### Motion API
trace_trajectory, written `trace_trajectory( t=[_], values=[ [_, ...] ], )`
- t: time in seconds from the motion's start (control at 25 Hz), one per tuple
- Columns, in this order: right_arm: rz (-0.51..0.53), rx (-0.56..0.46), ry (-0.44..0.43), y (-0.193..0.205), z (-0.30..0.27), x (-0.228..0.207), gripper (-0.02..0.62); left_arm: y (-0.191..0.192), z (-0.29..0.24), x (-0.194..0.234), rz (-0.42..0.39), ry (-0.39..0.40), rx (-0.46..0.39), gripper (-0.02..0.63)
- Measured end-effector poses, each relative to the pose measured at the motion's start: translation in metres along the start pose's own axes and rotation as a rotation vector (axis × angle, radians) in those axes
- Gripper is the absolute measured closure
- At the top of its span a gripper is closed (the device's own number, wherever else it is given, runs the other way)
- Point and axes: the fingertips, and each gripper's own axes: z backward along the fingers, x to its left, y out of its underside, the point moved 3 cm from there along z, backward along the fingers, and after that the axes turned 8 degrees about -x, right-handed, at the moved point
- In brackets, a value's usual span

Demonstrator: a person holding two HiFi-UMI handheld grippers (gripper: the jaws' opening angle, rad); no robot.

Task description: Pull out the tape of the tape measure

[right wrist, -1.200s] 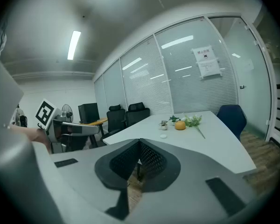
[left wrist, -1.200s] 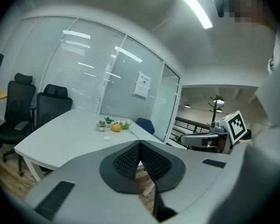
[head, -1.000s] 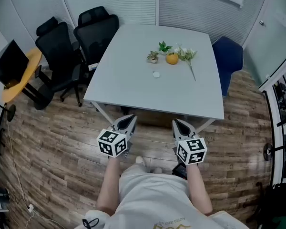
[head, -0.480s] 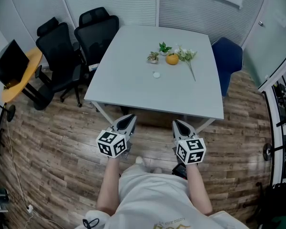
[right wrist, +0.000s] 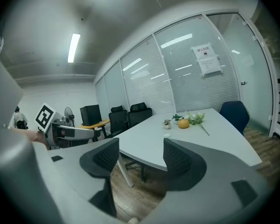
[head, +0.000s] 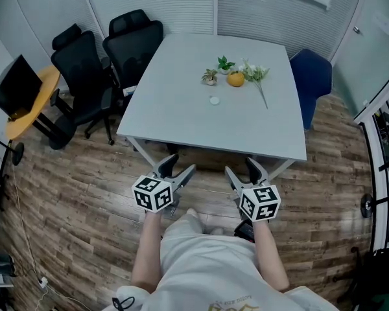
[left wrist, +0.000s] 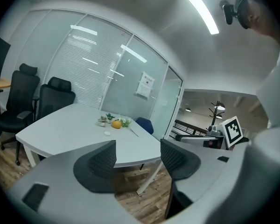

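- The left tool and right tool have just been opening. Their jaws now stand wide apart with nothing between them, short of the table's near edge.
- The tape measure, probably the small white disc, lies far off on the table, beside the orange.
- Reach across, clamp its case firmly with one tool, pinch the tab with the other, and draw level.

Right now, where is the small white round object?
In the head view the small white round object lies centrally on the pale grey table, just nearer the person than the small potted plant and orange fruit.
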Motion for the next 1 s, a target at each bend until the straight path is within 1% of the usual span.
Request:
trace_trajectory(
  t=[0.24,0.48,0.6,0.76,1.0],
  values=[
    [-0.004,0.011,0.001,-0.001,-0.020,-0.006,0.301,-0.009,-0.010,0.017,-0.048,0.002,0.021,0.325],
    [-0.013,0.048,0.022,0.006,-0.066,-0.024,0.302,-0.011,-0.041,0.058,-0.023,0.014,0.042,0.325],
    [-0.019,0.067,0.047,0.009,-0.101,-0.037,0.301,-0.018,-0.065,0.091,-0.008,0.026,0.047,0.325],
    [-0.033,0.103,0.089,0.014,-0.159,-0.058,0.302,-0.030,-0.111,0.145,0.015,0.055,0.072,0.325],
    [-0.053,0.159,0.166,0.008,-0.248,-0.082,0.302,-0.054,-0.180,0.219,0.050,0.130,0.134,0.325]
  ],
)
